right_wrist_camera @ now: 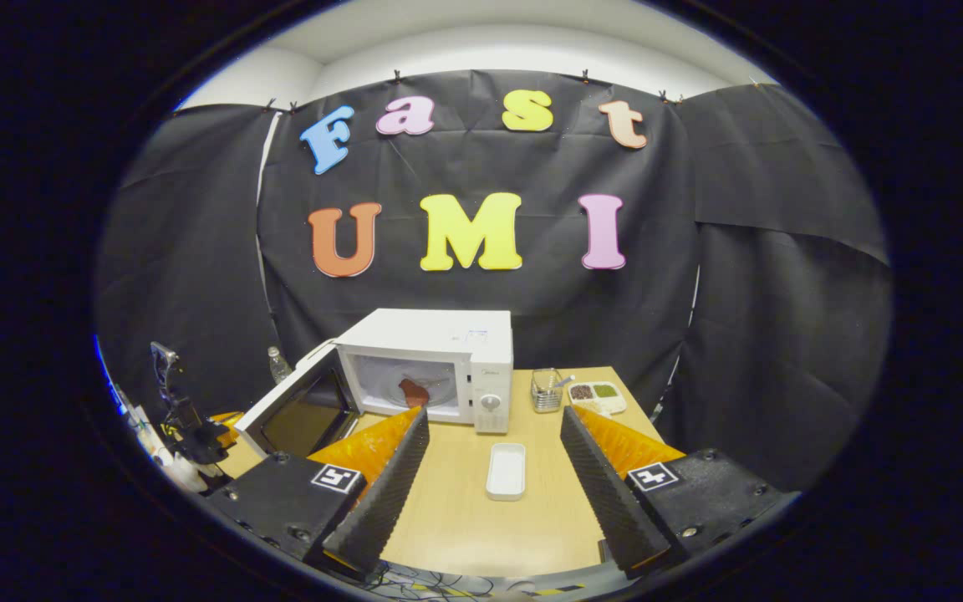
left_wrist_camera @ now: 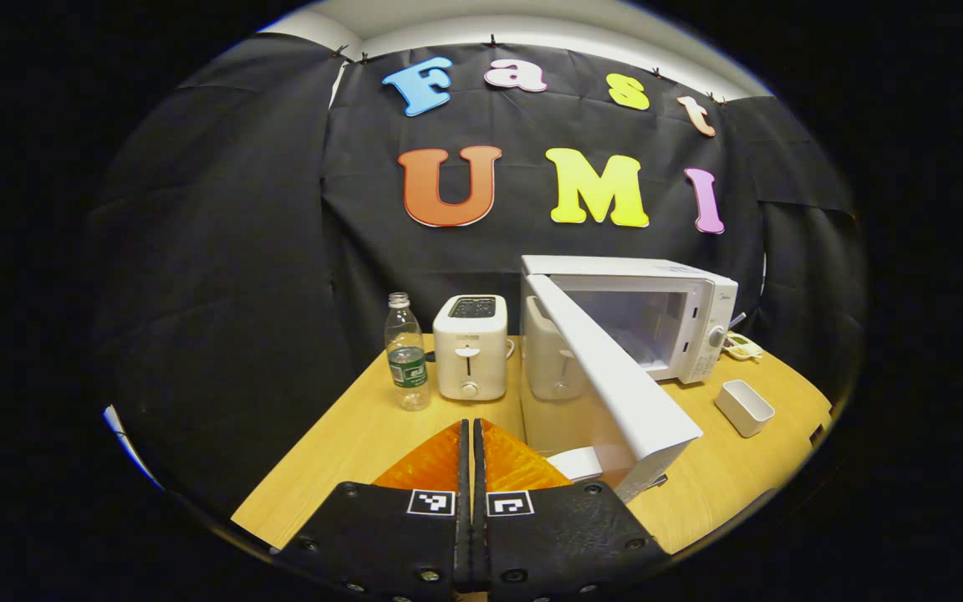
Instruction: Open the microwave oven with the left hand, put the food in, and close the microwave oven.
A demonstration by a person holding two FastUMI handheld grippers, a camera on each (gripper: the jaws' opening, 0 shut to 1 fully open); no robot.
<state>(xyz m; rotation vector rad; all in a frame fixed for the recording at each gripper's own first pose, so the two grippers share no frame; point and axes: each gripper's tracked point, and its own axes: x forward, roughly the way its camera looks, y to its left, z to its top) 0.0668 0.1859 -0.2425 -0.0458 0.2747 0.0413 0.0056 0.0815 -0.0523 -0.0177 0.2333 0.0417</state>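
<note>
The white microwave stands at the back of the wooden table with its door swung wide open to the left. A reddish-brown piece of food lies inside the cavity. My right gripper is open and holds nothing; it hovers over the table, well in front of the oven. In the left gripper view the microwave is ahead on the right, and the door's edge reaches toward me. My left gripper is shut on nothing, just left of the door's near end. The left gripper also appears far left, beyond the door.
An empty white rectangular tray lies on the table between my right fingers. A wire holder and a divided dish sit right of the oven. A white toaster and a water bottle stand left of the door.
</note>
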